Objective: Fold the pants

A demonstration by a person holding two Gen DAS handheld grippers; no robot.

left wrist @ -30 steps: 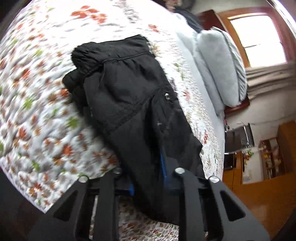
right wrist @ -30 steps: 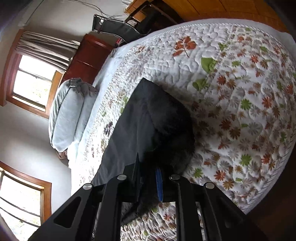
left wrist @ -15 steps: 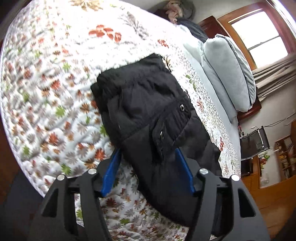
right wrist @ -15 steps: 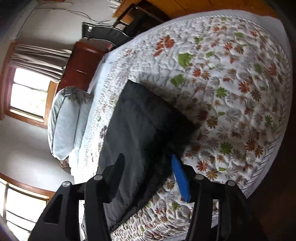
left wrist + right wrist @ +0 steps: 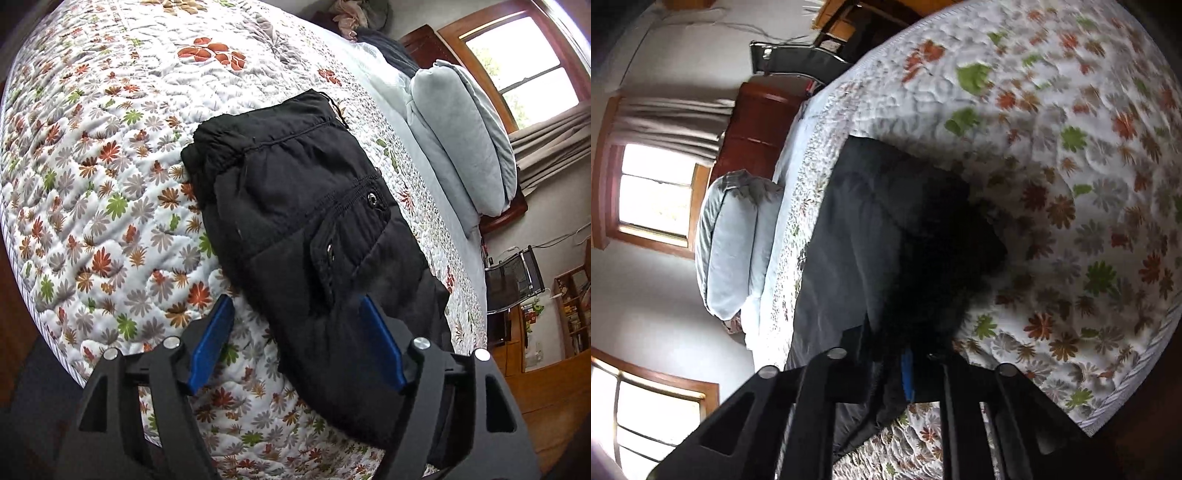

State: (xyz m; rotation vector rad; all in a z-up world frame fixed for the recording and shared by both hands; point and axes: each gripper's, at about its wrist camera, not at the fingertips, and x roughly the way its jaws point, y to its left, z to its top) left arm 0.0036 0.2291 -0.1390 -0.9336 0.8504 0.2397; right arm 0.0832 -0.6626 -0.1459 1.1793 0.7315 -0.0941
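Black pants [image 5: 303,221] lie folded in a compact bundle on the floral quilt [image 5: 92,177] of the bed. My left gripper [image 5: 295,310] is open and empty, its blue pads either side of the bundle's near end, a little above it. In the right wrist view the pants [image 5: 871,243] fill the middle. My right gripper [image 5: 890,365] is shut on a dark fold of the pants at their near edge; only a strip of a blue pad shows.
Grey pillows [image 5: 461,136] lie at the head of the bed by a window. The bed edge [image 5: 40,325] runs close on the left. A black chair [image 5: 517,273] and wooden furniture stand beyond the bed.
My left gripper let go of the pants, opened wide and drew back. My right gripper opened half a second ago and has closed again on the pants' near edge.
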